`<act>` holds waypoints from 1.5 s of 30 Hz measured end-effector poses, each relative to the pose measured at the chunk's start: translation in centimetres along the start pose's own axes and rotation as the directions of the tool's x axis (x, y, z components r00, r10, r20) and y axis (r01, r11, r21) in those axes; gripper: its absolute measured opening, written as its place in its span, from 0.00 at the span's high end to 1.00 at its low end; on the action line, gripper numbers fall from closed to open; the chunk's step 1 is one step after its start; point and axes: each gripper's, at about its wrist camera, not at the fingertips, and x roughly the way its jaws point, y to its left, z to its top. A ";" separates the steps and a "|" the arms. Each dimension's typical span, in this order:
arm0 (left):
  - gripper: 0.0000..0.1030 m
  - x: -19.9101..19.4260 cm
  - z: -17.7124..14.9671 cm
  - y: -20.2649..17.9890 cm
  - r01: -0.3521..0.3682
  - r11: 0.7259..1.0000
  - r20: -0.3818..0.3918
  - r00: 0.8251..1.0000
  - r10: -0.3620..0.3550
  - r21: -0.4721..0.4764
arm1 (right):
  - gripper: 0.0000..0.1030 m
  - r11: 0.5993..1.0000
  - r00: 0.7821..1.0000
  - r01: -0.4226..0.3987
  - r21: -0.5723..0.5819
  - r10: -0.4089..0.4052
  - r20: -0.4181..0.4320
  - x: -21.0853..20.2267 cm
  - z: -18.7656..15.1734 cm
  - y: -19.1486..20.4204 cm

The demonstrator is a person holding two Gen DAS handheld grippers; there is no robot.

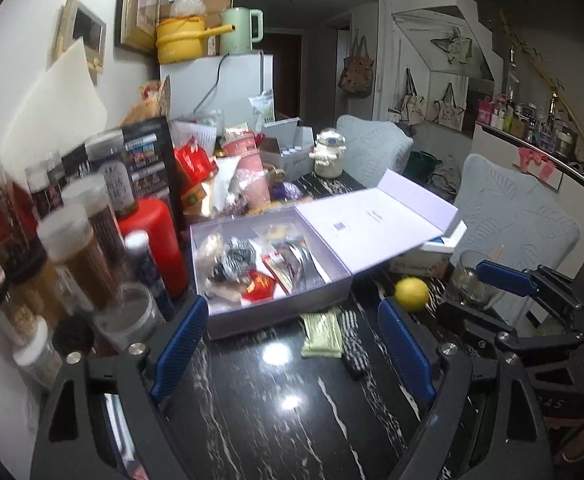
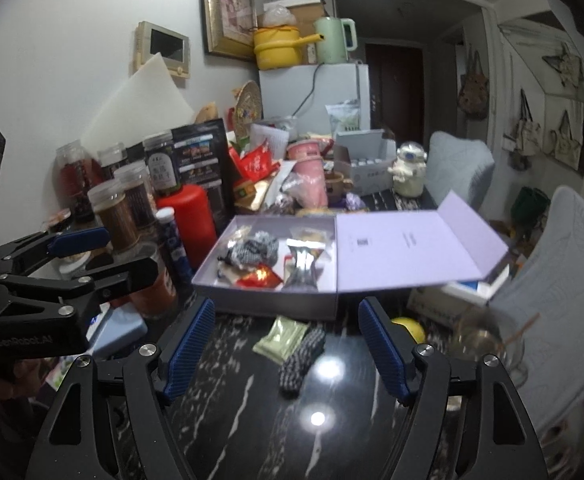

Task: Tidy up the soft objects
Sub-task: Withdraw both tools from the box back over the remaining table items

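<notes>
Item 1, right gripper (image 2: 288, 344): I hold it low over the glossy black marble-veined tabletop (image 2: 252, 432), blue-padded fingers spread wide, nothing between them.

Item 2, left gripper (image 1: 292, 344): likewise wide apart and empty, beside the right one.

Item 3, black-and-white checked fabric band (image 2: 301, 358): lies just ahead of my right fingers, touching the pale green flat sachet (image 2: 280, 338).

Step in hand, as I judge it: pick the band. I would lower the right fingers astride its narrow width, close near the middle, keep the sachet out of the pinch, then lift clear of the box wall.

Item 4, open lilac cardboard box (image 2: 268, 300): directly beyond, lid folded out to the right; a similar checked fabric piece (image 2: 254, 250) already sits inside among packets.

Item 5, yellow lemon (image 1: 411, 294) and a clear glass (image 1: 467, 284): right of the tools.

Item 6, surroundings: spice jars (image 1: 76, 256) and a red cylinder (image 1: 160, 240) crowd the left; padded grey chairs (image 1: 519, 220), a white fridge (image 2: 315, 92) and hanging tote bags stand further off.
</notes>
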 end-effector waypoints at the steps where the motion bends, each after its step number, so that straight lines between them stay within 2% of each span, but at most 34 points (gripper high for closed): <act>1: 0.15 0.1 -0.5 0.1 0.009 1.000 -0.010 1.000 -0.009 -0.011 | 0.27 1.000 1.000 0.000 0.005 0.000 -0.007 0.1 -0.4 0.0; 9: 0.15 1.3 -3.4 0.9 0.017 0.995 -0.067 0.997 -0.023 -0.099 | 0.27 0.999 0.998 0.011 0.048 -0.008 -0.065 1.0 -3.3 -0.6; 12: 0.15 1.9 -4.1 1.0 -0.004 0.995 -0.084 0.996 -0.005 -0.103 | 0.27 0.998 0.996 0.016 0.056 -0.011 -0.086 1.7 -4.1 -0.7; 18: 0.15 3.7 -5.2 1.3 -0.005 0.992 -0.136 0.991 -0.012 -0.124 | 0.27 0.998 0.990 0.027 0.059 -0.019 -0.139 3.8 -5.4 -0.9; 21: 0.15 4.7 -5.6 1.5 -0.008 0.992 -0.158 0.987 -0.012 -0.129 | 0.27 0.998 0.986 0.030 0.062 -0.019 -0.165 5.0 -5.9 -1.0; 24: 0.15 5.5 -5.9 1.7 -0.009 0.991 -0.173 0.985 -0.013 -0.131 | 0.34 0.998 0.980 0.035 0.057 -0.023 -0.198 6.4 -6.2 -1.0; 36: 0.15 9.5 -6.3 3.4 -0.048 0.987 -0.244 0.970 0.010 -0.151 | 0.36 0.999 0.955 0.010 0.036 0.001 -0.297 12.7 -6.2 -1.1; 38: 0.15 10.1 -6.2 3.6 -0.056 0.987 -0.251 0.968 0.017 -0.151 | 0.38 0.999 0.949 0.002 0.038 0.011 -0.315 14.0 -6.2 -1.3; 45: 0.15 12.3 -5.9 3.6 -0.075 0.989 -0.281 0.959 0.036 -0.130 | 0.57 0.996 0.922 -0.032 0.079 0.060 -0.382 17.2 -6.8 -2.2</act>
